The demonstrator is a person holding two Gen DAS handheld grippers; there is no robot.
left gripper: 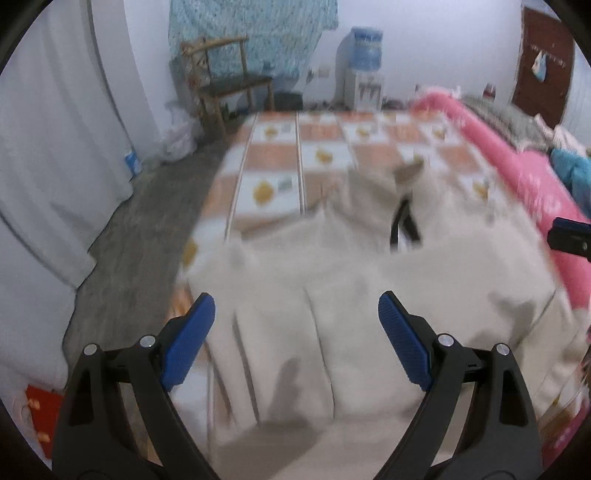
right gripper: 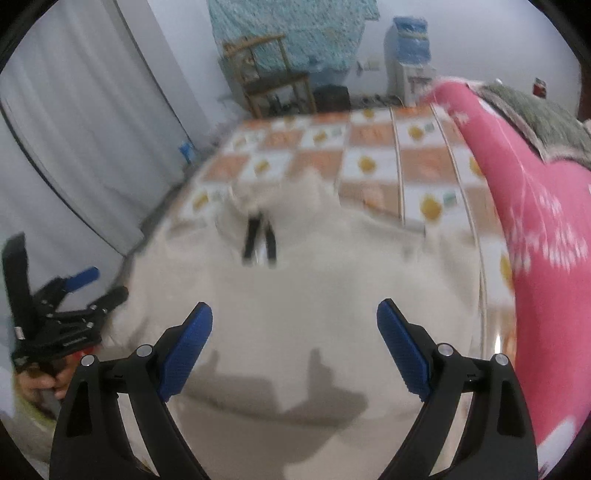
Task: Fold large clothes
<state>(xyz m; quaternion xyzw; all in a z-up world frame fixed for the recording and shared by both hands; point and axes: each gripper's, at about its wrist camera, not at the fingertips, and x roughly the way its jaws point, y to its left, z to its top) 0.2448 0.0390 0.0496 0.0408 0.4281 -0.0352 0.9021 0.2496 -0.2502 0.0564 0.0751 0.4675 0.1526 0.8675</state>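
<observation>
Cream garment [left gripper: 332, 295] spread flat on checkered mat [left gripper: 280, 155], beside pink bedding [left gripper: 517, 177]; black cord [left gripper: 402, 221] near neck end. Left gripper [left gripper: 295, 339] & right gripper [right gripper: 295, 347] both spread wide, nothing btwn jaws, above cloth. Prob soft, light, floppy, sags when lifted. Best pinched at hem corners/edges, both sides together.

I see the orange-and-white checked bed sheet [left gripper: 280, 162] stretching away, a rolled pink quilt [right gripper: 532, 206] along its right side. Beyond the bed, a dark wooden chair [left gripper: 232, 85] stands by the wall under a hanging teal patterned cloth [left gripper: 258, 33], a white water dispenser [left gripper: 364, 74] nearby.
</observation>
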